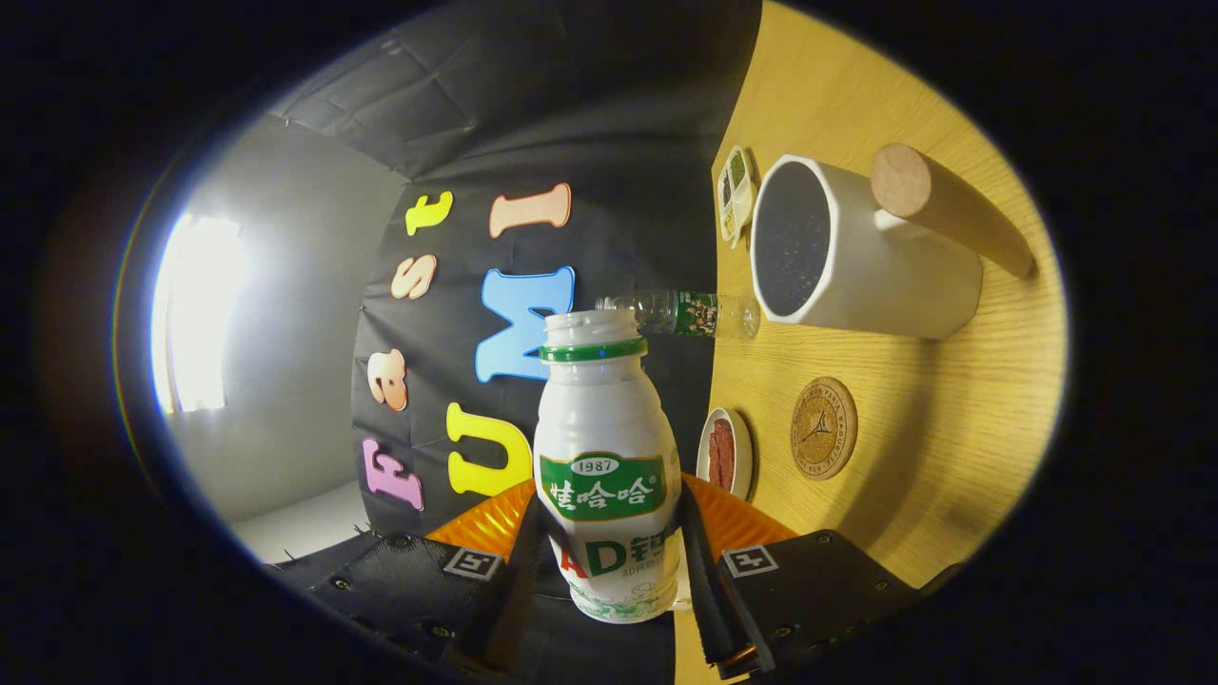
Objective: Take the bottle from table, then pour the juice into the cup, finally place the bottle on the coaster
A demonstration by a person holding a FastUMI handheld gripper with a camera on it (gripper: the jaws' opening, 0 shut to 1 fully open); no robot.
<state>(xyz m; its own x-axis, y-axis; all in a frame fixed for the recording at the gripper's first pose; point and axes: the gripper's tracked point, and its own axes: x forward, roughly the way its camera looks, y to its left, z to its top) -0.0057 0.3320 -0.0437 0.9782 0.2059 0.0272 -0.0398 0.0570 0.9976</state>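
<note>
While the bottle [606, 471] is being held between the two fingers of the gripper [609, 561], the view is rolling sideways, so that the table [952, 428] is standing as a wall on the bottle's far side and the bottle is lying tipped relative to it. Both fingers are pressing on the bottle's lower body, one on each flank, closed down to its width. The bottle is lifted clear of the table, so the first step, taking it up, is reading as done. Its mouth is open, with a green ring beneath the neck, and it is pointing past the cup rather than into it.

The cup [856, 252], a white mug with a wooden handle, is standing well apart from the bottle's mouth, beyond the fingers. No stream is running between mouth and cup, and whether juice is lying inside the cup cannot be told from its dark interior. The pour is therefore being judged as either in preparation or just over; the tilt alone is not settling which.

The coaster [824, 427], a round cork disc, is lying bare on the table between the cup and the gripper, so the last step, setting the bottle on it, is not yet done.

Around these, a small dish [725, 454] is sitting just beside the coaster, a clear water bottle [680, 313] is standing near the cup, and a divided tray [735, 193] is lying beyond it.
</note>
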